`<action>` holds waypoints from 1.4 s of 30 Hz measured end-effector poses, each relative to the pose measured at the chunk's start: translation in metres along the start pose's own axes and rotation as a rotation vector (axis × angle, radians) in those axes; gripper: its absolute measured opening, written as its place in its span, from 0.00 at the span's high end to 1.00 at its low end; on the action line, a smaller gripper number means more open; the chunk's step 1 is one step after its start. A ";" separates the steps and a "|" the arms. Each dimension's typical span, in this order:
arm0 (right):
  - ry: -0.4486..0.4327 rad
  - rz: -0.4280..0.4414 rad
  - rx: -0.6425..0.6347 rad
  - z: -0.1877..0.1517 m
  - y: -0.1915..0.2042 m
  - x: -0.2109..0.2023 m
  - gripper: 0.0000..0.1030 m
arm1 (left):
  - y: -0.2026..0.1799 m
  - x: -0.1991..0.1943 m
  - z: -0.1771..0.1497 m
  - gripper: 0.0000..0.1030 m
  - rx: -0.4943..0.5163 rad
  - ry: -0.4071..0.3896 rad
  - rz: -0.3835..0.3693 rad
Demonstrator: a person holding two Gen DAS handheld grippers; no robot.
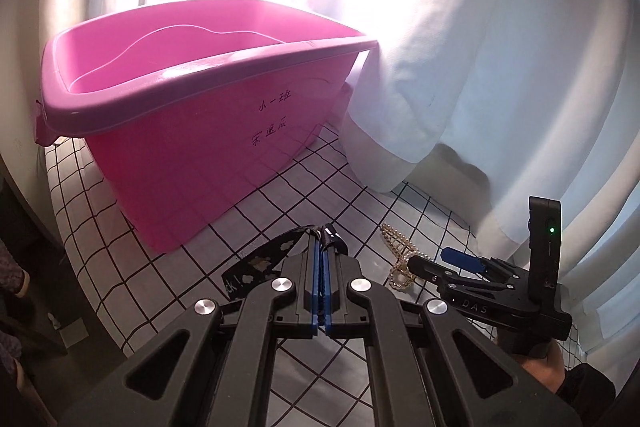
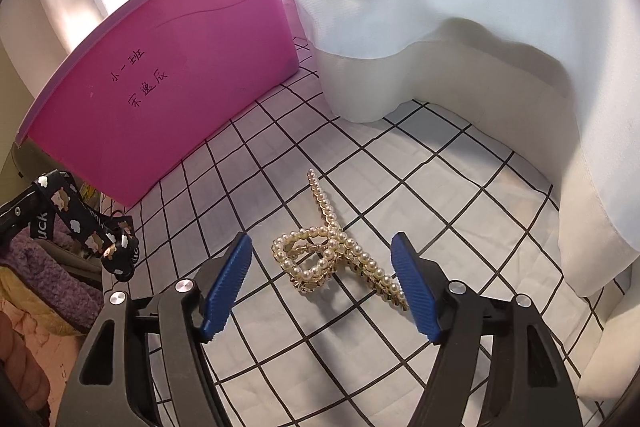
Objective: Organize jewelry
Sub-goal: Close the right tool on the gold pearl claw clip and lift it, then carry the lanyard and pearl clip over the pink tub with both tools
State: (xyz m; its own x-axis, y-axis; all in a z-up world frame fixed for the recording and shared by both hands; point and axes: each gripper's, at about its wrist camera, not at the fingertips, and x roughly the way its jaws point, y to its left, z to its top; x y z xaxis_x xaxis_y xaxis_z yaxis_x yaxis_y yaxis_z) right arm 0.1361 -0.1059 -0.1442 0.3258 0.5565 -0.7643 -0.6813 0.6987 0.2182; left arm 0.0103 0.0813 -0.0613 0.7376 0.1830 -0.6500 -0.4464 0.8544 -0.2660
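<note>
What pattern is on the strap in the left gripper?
Black strap with white flowers and small bears; right wrist view shows it best.

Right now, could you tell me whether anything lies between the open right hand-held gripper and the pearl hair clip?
Nothing visible does. The right hand-held gripper stands open around the pearl hair clip, which lies alone on the checked cloth.

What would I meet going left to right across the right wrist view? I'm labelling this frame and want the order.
Black patterned strap held by the left gripper → pink bin → pearl hair claw lying between the open jaws of the right gripper → white curtain.
</note>
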 end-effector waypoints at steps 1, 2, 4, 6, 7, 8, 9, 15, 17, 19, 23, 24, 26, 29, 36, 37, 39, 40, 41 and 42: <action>0.011 -0.016 -0.018 0.001 0.001 0.003 0.33 | 0.001 0.000 0.000 0.98 -0.001 0.002 0.000; 0.022 -0.022 -0.036 0.001 0.003 0.007 0.33 | 0.002 0.000 -0.001 0.98 -0.002 0.005 0.001; 0.047 -0.035 -0.065 0.001 0.005 0.016 0.33 | 0.003 0.003 -0.001 0.98 -0.003 0.012 0.001; 0.084 -0.044 -0.088 0.001 0.006 0.027 0.33 | 0.004 0.004 -0.001 0.98 -0.002 0.016 0.002; 0.094 -0.053 -0.098 0.000 0.006 0.031 0.33 | 0.005 0.004 -0.002 0.98 -0.001 0.018 0.002; 0.100 -0.064 -0.109 -0.001 0.007 0.035 0.33 | 0.005 0.004 -0.002 0.98 0.000 0.019 0.003; 0.086 -0.074 -0.128 -0.002 0.009 0.035 0.33 | 0.005 0.005 -0.002 0.98 0.001 0.020 0.003; 0.051 -0.077 -0.165 -0.008 0.015 0.030 0.47 | 0.006 0.005 -0.001 0.98 -0.001 0.023 0.009; 0.042 -0.090 -0.166 -0.008 0.017 0.027 0.57 | 0.006 0.004 0.000 0.98 0.001 0.022 0.010; 0.040 -0.085 -0.157 -0.007 0.017 0.025 0.59 | 0.006 0.003 0.001 0.98 0.002 0.020 0.009; 0.023 -0.067 -0.131 -0.004 0.015 0.016 0.61 | 0.003 -0.001 0.001 0.98 0.007 0.017 0.009; 0.017 -0.063 -0.124 -0.003 0.014 0.011 0.62 | 0.002 -0.003 0.001 0.98 0.008 0.016 0.008; 0.011 -0.064 -0.117 -0.001 0.014 0.006 0.62 | -0.001 -0.006 0.002 0.98 0.010 0.010 0.009; 0.000 -0.061 -0.106 0.000 0.011 -0.004 0.62 | -0.004 -0.010 0.004 0.98 0.014 0.002 0.007; -0.038 -0.057 -0.099 0.004 0.009 -0.033 0.62 | -0.012 -0.022 0.008 0.98 0.020 -0.016 0.006; -0.048 -0.053 -0.099 0.006 0.011 -0.038 0.62 | -0.013 -0.026 0.010 0.98 0.023 -0.022 0.005; -0.068 -0.043 -0.105 0.010 0.015 -0.050 0.62 | -0.017 -0.034 0.014 0.98 0.034 -0.037 0.005; -0.078 -0.037 -0.109 0.012 0.018 -0.056 0.62 | -0.019 -0.039 0.017 0.98 0.040 -0.046 0.007; -0.090 -0.030 -0.113 0.015 0.021 -0.063 0.62 | -0.021 -0.044 0.019 0.98 0.047 -0.057 0.009; -0.102 -0.020 -0.116 0.018 0.024 -0.068 0.62 | -0.023 -0.050 0.022 0.98 0.053 -0.068 0.012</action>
State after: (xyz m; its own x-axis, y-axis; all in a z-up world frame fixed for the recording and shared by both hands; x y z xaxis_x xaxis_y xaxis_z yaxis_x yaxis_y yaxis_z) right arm 0.1091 -0.1186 -0.0758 0.4008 0.5899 -0.7010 -0.7435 0.6565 0.1273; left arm -0.0052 0.0634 -0.0065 0.7656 0.2248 -0.6027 -0.4296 0.8760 -0.2190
